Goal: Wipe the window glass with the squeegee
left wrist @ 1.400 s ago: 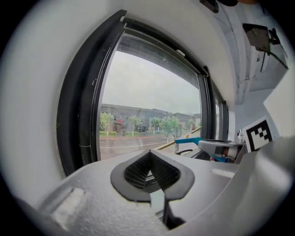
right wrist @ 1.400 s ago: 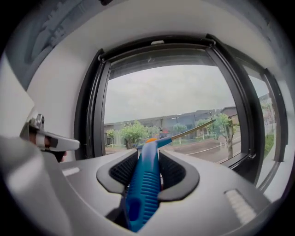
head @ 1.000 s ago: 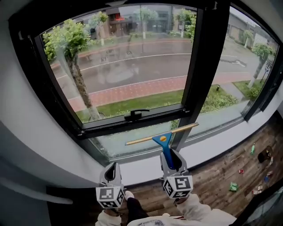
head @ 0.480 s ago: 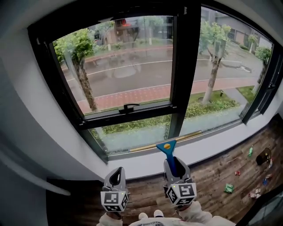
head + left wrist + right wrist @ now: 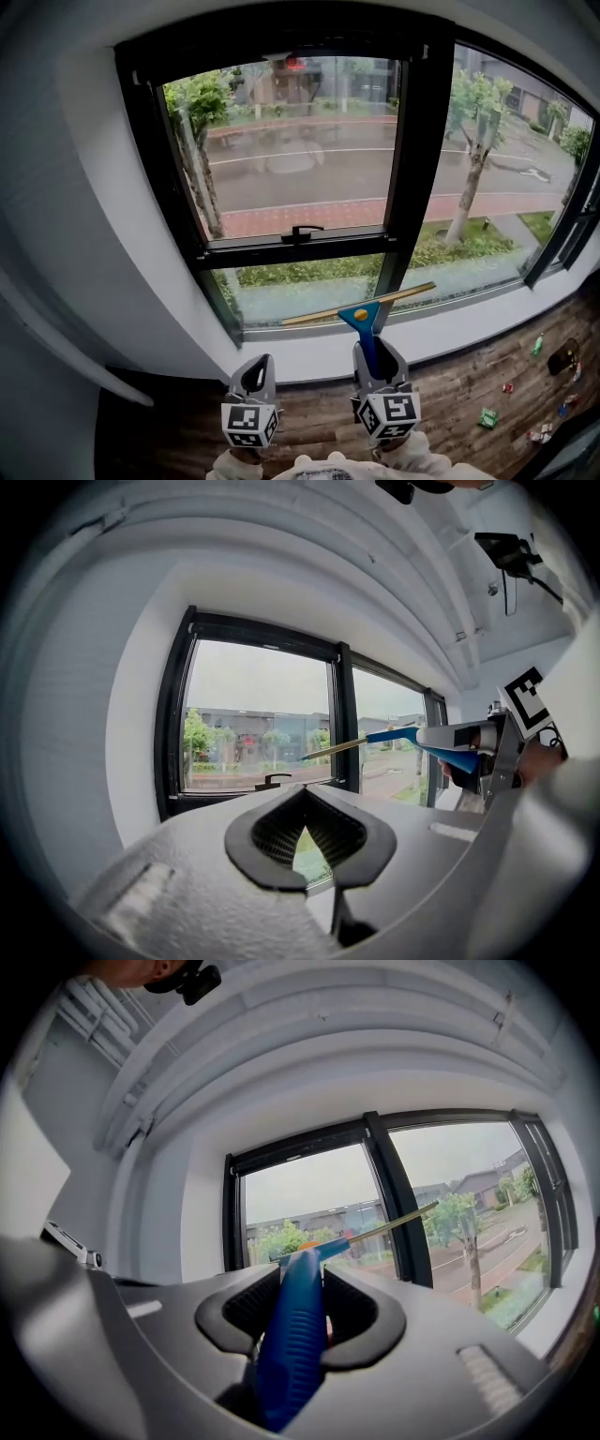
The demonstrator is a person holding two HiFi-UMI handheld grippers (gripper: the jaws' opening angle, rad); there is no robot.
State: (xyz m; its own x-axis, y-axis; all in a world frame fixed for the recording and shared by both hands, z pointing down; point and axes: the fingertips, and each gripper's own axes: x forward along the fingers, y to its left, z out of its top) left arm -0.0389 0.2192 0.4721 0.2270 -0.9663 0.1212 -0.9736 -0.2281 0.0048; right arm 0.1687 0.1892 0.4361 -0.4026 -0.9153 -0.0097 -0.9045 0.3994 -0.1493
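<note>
now the squeegee (image 5: 362,317) stands higher, across the lower pane (image 5: 300,286).

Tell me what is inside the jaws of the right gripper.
The blue handle of the squeegee sits between the jaws of the right gripper, which are closed on it. The handle's lower end is covered by the gripper body.

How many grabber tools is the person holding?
2. The left gripper is low in the head view, jaws together with nothing in them. The right gripper is beside it, clamped on the blue squeegee. No others seem hidden.
</note>
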